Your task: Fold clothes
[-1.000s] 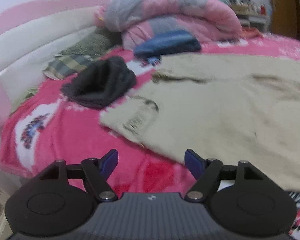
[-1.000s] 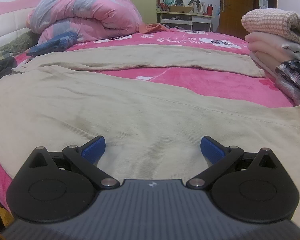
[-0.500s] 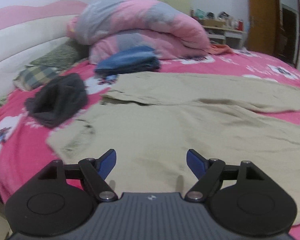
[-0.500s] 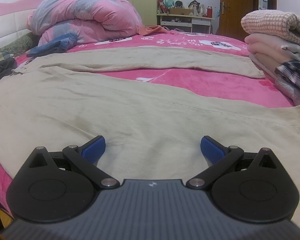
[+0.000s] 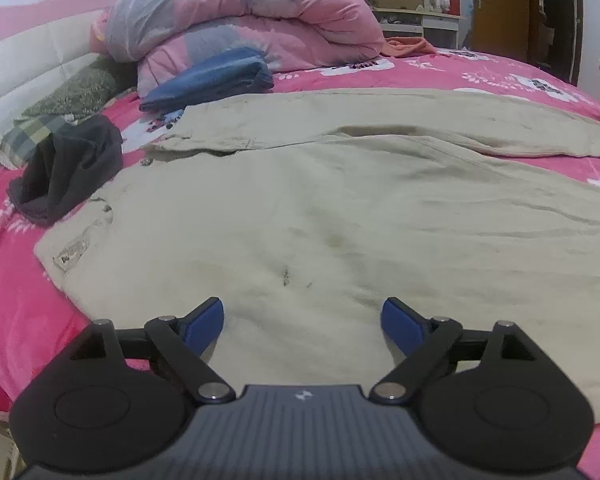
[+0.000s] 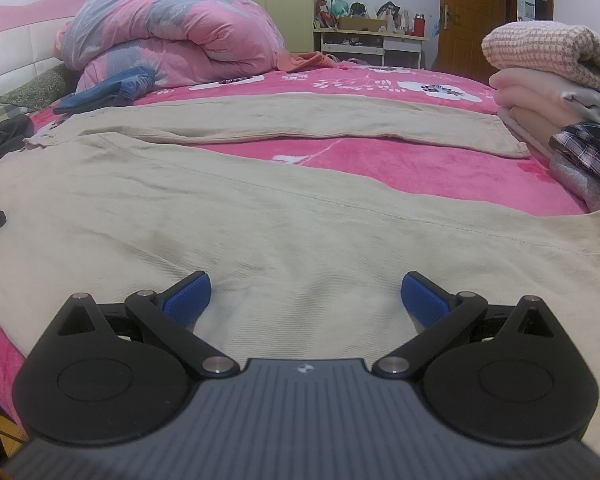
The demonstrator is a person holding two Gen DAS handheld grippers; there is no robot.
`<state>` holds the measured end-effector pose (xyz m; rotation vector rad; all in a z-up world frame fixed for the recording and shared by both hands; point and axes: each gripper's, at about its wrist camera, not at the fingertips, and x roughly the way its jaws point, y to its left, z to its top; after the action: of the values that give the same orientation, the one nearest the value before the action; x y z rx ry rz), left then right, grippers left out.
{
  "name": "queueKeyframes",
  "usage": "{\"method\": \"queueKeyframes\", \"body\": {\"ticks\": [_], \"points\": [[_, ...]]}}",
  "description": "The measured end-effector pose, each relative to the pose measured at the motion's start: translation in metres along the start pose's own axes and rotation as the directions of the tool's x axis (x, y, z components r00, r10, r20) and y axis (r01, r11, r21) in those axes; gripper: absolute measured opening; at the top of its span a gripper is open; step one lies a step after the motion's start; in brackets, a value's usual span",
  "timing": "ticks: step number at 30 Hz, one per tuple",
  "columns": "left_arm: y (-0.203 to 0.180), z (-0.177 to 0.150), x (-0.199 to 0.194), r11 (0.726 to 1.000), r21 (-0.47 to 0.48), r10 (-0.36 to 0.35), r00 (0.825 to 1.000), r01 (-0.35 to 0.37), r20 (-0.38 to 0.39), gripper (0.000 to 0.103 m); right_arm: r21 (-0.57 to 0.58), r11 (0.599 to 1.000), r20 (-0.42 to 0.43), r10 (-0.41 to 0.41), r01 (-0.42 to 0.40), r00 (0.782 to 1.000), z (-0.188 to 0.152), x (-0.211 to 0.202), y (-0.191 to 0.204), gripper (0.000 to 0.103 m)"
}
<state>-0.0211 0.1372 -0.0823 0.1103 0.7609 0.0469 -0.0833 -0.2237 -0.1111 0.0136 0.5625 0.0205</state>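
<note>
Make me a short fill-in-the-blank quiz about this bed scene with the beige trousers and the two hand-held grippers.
1. The beige trousers lie spread on a blanket whose main colour is ____.
2. The folded blue garment rests against the rolled ____.
3. The right hand-held gripper hovers over the trousers with its jaws ____.
4. The dark grey garment beside the trousers' waistband lies ____, not folded.

Missing words: pink; quilt; open; crumpled

One beige trousers (image 5: pixel 340 216), one quilt (image 5: pixel 236 12), one dark garment (image 5: pixel 68 168)
</note>
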Motion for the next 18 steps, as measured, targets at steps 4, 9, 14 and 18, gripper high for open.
{"method": "queueKeyframes", "body": {"ticks": [4,9,14,18], "points": [[0.0009,-0.0002,-0.0001,1.0,-0.01,0.0,1.0,0.0,-0.002,0.09,0.0,1.0,0.0,-0.001,0.001,1.0,-0.0001,-0.0001,0.0005,0.102],[0.0001,-0.0005,0.0006,1.0,-0.011,0.005,1.0,-0.005,0.0,0.09,0.0,1.0,0.001,-0.003,0.003,1.0,-0.0002,-0.0003,0.0012,0.102],[0.0004,-0.0003,0.0007,1.0,-0.013,0.006,1.0,-0.006,0.001,0.091,0.0,1.0,0.002,-0.005,0.005,1.0,-0.0004,-0.0005,0.0018,0.102],[-0.0002,-0.0007,0.001,1.0,-0.013,0.01,1.0,-0.01,0.002,0.091,0.0,1.0,0.002,-0.006,0.006,1.0,-0.0007,-0.0006,0.0023,0.102]]}}
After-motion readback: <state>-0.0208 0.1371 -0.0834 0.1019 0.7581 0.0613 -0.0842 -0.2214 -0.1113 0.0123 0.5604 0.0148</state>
